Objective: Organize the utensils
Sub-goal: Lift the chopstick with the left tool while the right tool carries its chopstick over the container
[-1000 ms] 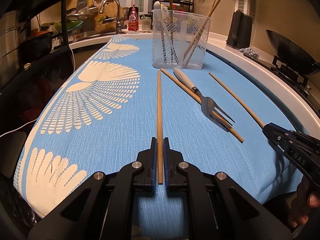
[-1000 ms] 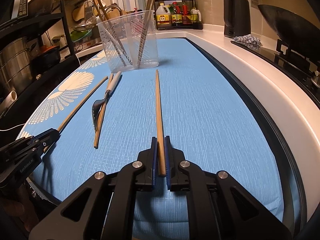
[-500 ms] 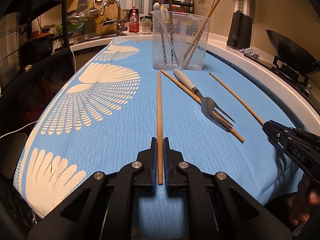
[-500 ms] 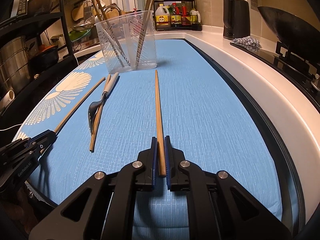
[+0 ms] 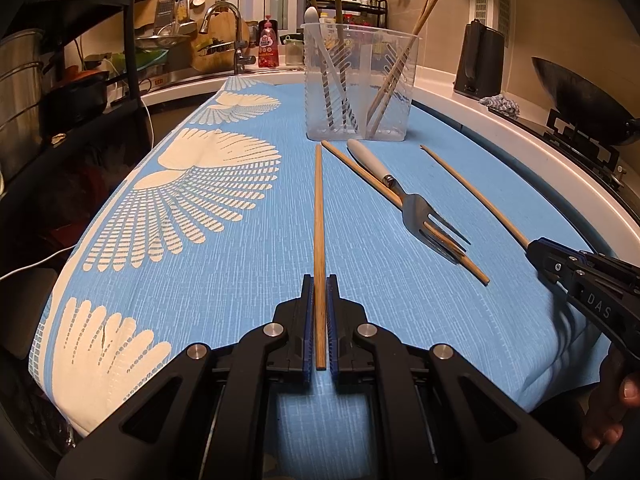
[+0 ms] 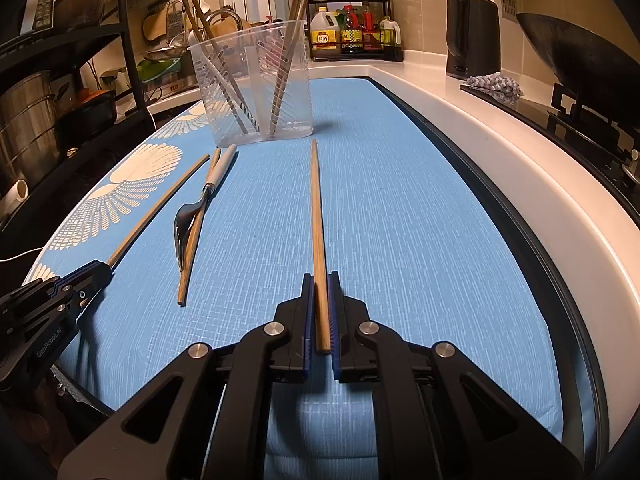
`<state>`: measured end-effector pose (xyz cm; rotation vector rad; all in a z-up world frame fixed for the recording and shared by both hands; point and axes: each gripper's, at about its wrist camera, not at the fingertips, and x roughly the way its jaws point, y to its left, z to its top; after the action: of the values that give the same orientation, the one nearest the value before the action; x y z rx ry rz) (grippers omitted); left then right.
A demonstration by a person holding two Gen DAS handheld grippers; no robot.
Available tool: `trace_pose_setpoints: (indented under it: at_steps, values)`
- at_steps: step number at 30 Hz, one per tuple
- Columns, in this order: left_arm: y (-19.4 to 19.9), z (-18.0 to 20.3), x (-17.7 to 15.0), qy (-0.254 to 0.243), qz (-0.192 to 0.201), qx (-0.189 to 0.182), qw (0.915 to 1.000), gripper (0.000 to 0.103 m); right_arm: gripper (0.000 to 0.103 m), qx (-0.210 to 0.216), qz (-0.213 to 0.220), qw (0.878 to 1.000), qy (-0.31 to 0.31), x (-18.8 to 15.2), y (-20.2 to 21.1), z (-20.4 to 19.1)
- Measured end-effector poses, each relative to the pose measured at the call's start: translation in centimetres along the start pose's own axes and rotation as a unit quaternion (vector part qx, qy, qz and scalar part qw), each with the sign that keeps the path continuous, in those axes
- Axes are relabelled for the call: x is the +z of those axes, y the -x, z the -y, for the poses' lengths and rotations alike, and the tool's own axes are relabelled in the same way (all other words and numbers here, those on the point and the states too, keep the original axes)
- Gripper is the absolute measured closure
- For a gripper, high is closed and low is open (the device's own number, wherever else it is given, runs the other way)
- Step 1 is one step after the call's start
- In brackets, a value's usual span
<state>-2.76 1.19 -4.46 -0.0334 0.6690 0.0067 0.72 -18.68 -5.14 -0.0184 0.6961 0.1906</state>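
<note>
Gripping one wooden chopstick each, the left gripper (image 5: 319, 284) and right gripper (image 6: 319, 280) are hovering over the blue patterned cloth (image 5: 224, 248).
A white-handled metal fork (image 5: 404, 196) is lying across a third chopstick (image 5: 448, 242), blocking the way to the clear plastic utensil holder (image 5: 358, 84).

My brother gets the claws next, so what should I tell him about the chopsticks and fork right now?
Left claw: shut on the left chopstick, which points toward the clear holder.
Right claw: shut on the right chopstick, which points the same way.
On the blue cloth: the fork lies across a loose chopstick.
Done: several chopsticks and a white-handled utensil stand in the holder.
Left: put in both held chopsticks, then the loose chopstick and the fork.
</note>
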Motion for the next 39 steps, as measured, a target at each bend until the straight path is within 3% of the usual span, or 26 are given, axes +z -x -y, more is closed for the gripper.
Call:
trace_pose_setpoints:
  at_steps: [11, 25, 32, 39]
  values:
    - [0.8, -0.1, 0.5, 0.005, 0.006, -0.009, 0.9999, 0.097, 0.097, 0.0, 0.01, 1.0, 0.006, 1.1, 1.9, -0.3]
    - [5.2, 0.3, 2.7, -0.016, 0.088, -0.015, 0.9959, 0.097, 0.097, 0.002, 0.062, 0.998, 0.024, 4.5, 7.8, -0.8]
    - [7.4, 0.3, 5.1, -0.023, 0.129, -0.02, 0.9912, 0.097, 0.097, 0.008, 0.097, 0.995, 0.03, 7.4, 10.2, -0.9]
    - [9.0, -0.3, 9.6, -0.024, 0.152, -0.041, 0.9872, 0.097, 0.097, 0.026, 0.121, 0.992, 0.027, 10.9, 11.2, -1.0]
